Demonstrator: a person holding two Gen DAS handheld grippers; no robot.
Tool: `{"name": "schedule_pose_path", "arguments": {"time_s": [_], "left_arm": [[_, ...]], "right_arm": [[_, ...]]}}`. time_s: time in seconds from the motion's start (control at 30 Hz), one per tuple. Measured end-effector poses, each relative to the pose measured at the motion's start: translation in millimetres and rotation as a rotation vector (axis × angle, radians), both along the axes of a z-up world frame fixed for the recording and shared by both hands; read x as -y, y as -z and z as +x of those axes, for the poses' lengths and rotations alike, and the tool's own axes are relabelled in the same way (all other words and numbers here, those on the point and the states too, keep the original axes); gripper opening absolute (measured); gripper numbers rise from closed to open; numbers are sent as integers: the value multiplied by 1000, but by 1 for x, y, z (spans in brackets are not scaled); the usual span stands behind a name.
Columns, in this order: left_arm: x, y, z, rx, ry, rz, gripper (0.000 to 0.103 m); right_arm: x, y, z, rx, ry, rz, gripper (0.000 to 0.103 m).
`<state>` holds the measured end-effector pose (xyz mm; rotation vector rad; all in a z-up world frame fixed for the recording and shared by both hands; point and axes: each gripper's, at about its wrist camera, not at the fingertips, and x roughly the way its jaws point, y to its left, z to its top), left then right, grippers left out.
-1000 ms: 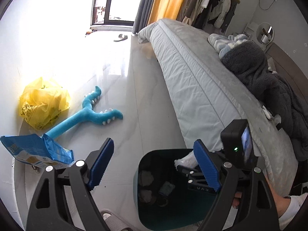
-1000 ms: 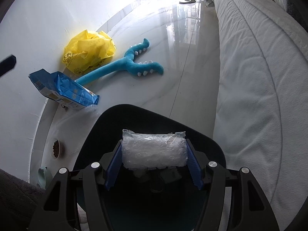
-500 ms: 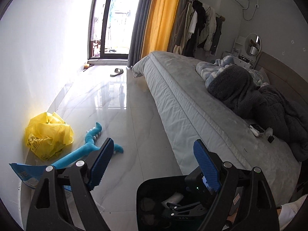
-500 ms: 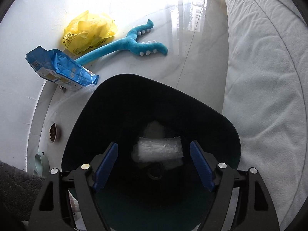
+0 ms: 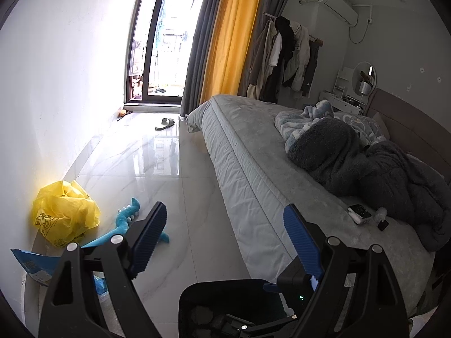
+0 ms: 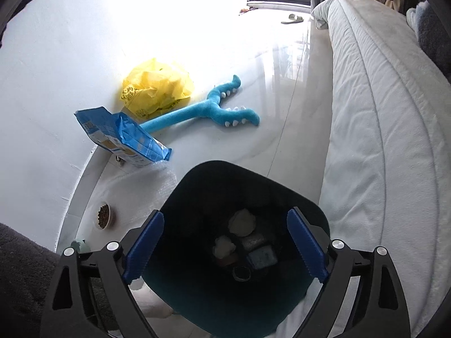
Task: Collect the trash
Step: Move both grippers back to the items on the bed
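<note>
A dark bin [image 6: 197, 186] stands on the floor beside the bed, with several pieces of trash [image 6: 241, 222] at its bottom. My right gripper [image 6: 225, 246] is open and empty above the bin's mouth. My left gripper [image 5: 225, 242] is open and empty, raised and facing along the room; the bin [image 5: 225, 287] shows at the bottom of the left wrist view. A yellow plastic bag [image 6: 157, 87] and a blue packet [image 6: 124, 138] lie by the wall. The bag [image 5: 63, 215] and packet [image 5: 36, 264] also show in the left wrist view.
A blue plush toy [image 6: 208, 109] lies on the tiled floor. A pet food bowl [image 6: 103, 215] and bubble wrap [image 6: 152, 186] sit near the wall. The bed [image 5: 267, 163] with dark blankets [image 5: 366, 163] runs along the right. A slipper [image 5: 165, 124] lies near the window.
My right gripper opened and let the clear plastic bundle fall into the bin, then lifted a little. My left gripper tilted up from the bin toward the room.
</note>
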<state>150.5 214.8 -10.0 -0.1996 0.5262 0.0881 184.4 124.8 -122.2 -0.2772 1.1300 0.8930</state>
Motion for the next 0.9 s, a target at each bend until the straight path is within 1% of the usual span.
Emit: {"name": "schedule_pose_path", "arguments": {"time_s": [0.07, 0.27, 0.5, 0.77, 0.9], "left_arm": [[6, -5, 3, 11, -6, 12, 87], [22, -10, 17, 22, -2, -2, 90], [56, -6, 38, 7, 33, -22, 91], [100, 4, 66, -22, 98, -9, 91], [121, 13, 80, -39, 137, 0, 92]], "right_arm": [[7, -13, 2, 26, 5, 21, 92], [45, -45, 16, 109, 55, 69, 95], [105, -74, 42, 219, 142, 70, 97], [180, -88, 70, 278, 268, 64, 98], [212, -92, 82, 309, 319, 44, 98]]}}
